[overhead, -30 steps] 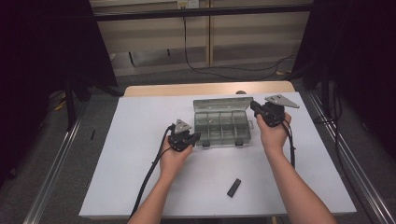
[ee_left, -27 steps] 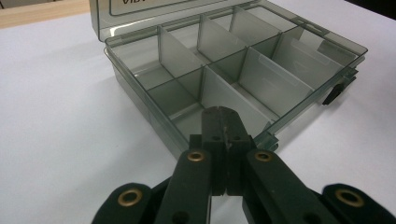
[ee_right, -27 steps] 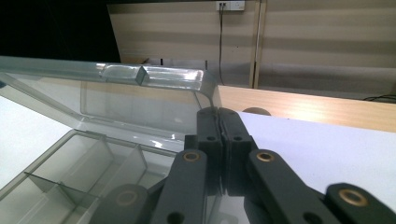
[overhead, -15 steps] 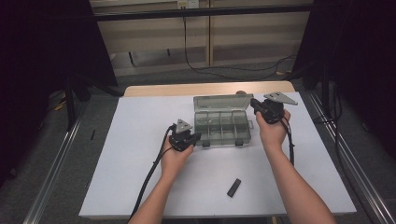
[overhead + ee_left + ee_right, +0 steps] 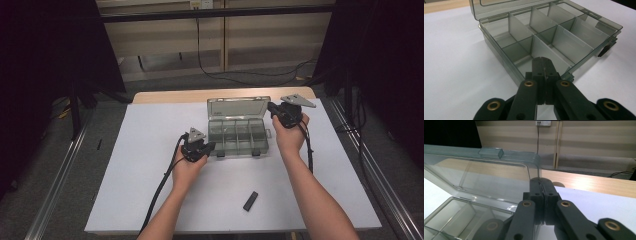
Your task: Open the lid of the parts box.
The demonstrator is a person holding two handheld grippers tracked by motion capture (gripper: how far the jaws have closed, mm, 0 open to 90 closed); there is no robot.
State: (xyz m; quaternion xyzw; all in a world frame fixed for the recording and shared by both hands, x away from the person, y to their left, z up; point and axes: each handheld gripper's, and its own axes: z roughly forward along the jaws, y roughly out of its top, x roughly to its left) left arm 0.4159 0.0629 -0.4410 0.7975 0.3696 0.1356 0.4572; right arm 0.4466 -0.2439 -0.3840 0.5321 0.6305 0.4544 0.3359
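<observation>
Box: clear compartment box (image 5: 239, 135), empty, mid-table toward the far edge, lid (image 5: 238, 108) raised upright.
Handling: likely light, stiff thin plastic; smooth and slippery; may slide on the white table (image 5: 150, 200).
Hold: best on the rim wall or the lid's edge.
Left gripper (image 5: 543, 65): jaws pressed together, tips over the box's near corner.
Right gripper (image 5: 541, 185): jaws pressed together at the lid's side edge; pinch or mere touch unclear.
Nearby: small black block (image 5: 250, 201), lying apart near the front.

High view: overhead, facing forward, far.
Gripper views: low, close.
Shared: compartment box (image 5: 237, 132).
</observation>
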